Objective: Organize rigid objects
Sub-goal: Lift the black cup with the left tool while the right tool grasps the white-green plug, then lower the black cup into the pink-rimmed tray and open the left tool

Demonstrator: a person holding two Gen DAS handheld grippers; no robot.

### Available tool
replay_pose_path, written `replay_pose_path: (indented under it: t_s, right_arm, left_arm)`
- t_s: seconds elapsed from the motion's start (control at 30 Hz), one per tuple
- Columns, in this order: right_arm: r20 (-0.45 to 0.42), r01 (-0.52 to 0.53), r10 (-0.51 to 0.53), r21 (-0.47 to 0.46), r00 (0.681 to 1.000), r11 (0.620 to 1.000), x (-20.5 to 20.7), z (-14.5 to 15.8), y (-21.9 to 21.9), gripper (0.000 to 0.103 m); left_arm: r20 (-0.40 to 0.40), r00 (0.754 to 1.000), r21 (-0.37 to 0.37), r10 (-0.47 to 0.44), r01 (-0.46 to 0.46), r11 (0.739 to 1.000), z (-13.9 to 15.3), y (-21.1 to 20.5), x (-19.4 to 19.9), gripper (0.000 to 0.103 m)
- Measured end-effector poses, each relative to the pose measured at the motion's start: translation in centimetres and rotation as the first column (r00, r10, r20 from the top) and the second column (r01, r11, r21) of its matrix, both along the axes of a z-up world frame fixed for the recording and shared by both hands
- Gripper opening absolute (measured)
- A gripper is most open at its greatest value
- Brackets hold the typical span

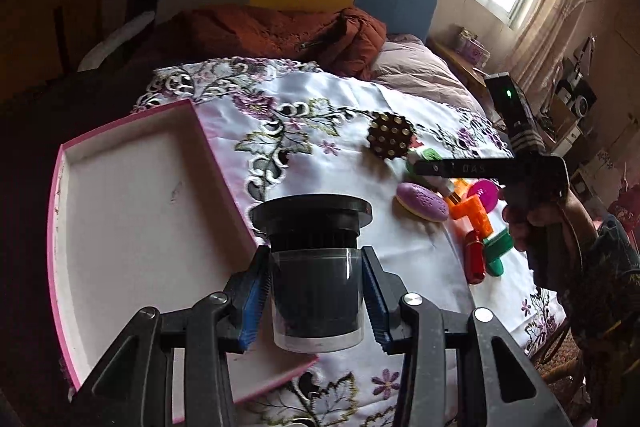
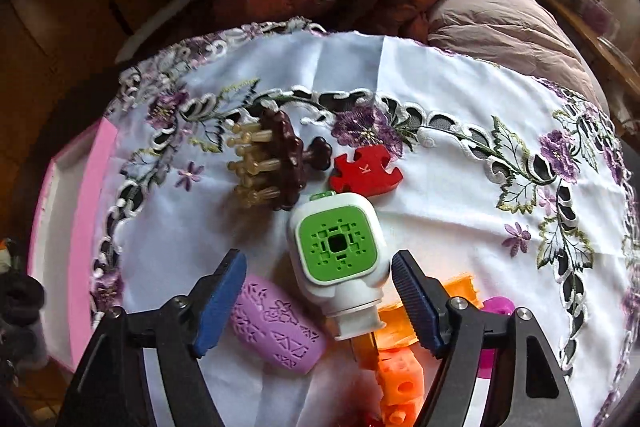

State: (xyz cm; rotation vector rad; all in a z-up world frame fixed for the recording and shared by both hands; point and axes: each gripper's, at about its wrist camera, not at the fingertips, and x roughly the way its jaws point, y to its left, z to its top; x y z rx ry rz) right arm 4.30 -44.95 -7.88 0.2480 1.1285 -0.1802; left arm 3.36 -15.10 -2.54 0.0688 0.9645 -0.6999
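- A white letter "K" is showing on the red jigsaw piece (image 2: 366, 169), which is lying on the embroidered cloth (image 2: 440, 227).
- Pale marks that look like "DAS" are showing on the dark bar of the right tool (image 1: 464, 169) in the left wrist view; the rest of the line is reading too blurred to make out.
- Nothing else legible is showing.

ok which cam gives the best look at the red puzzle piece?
Right wrist view. The red puzzle piece lies in the open on the cloth, whole outline and a white letter on top visible, beside the brown brush. In the left wrist view I can't pick it out; the right gripper covers that part of the pile.
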Motion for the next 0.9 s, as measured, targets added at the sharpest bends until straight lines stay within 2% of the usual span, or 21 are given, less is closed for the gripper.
replay_pose_path:
  t_s: [0.03,0.1,0.3,0.43,0.73,0.83,0.9]
  right_arm:
    - [-0.013,0.002,-0.002,-0.011,1.0,1.0,0.2,-0.5,0.1,0.06]
    - [-0.019,0.017,-0.017,-0.017,1.0,1.0,0.3,-1.1,-0.2,0.055]
    - [0.003,0.027,-0.027,-0.023,1.0,0.999,0.0,-1.2,-0.2,0.055]
    - [0.003,0.027,-0.027,-0.047,1.0,0.999,0.1,-1.2,0.4,0.055]
    - [0.013,0.033,-0.032,-0.078,0.999,0.996,-0.1,-1.3,0.7,0.055]
    - [0.014,0.038,-0.037,-0.081,0.999,0.996,-0.1,-1.3,0.7,0.055]
    - [0.015,0.043,-0.042,-0.085,0.999,0.995,0.0,-1.3,0.8,0.055]
  left_arm:
    - [-0.002,1.0,0.002,0.025,-0.025,1.0,-0.1,0.9,0.9,0.044]
    - [-0.012,0.996,0.014,0.089,-0.089,0.996,-0.5,2.8,3.2,0.044]
    - [-0.03,0.967,0.09,0.252,-0.248,0.965,-2.7,8.0,10.4,0.044]
    - [-0.04,0.948,0.116,0.316,-0.309,0.944,-3.9,9.8,13.6,0.044]
    - [-0.026,0.936,0.171,0.352,-0.342,0.924,-5.2,9.8,17.4,0.044]
    - [-0.037,0.932,0.158,0.361,-0.351,0.923,-5.1,10.3,17.5,0.048]
    - [-0.02,0.928,0.154,0.373,-0.366,0.918,-4.7,10.6,17.1,0.064]
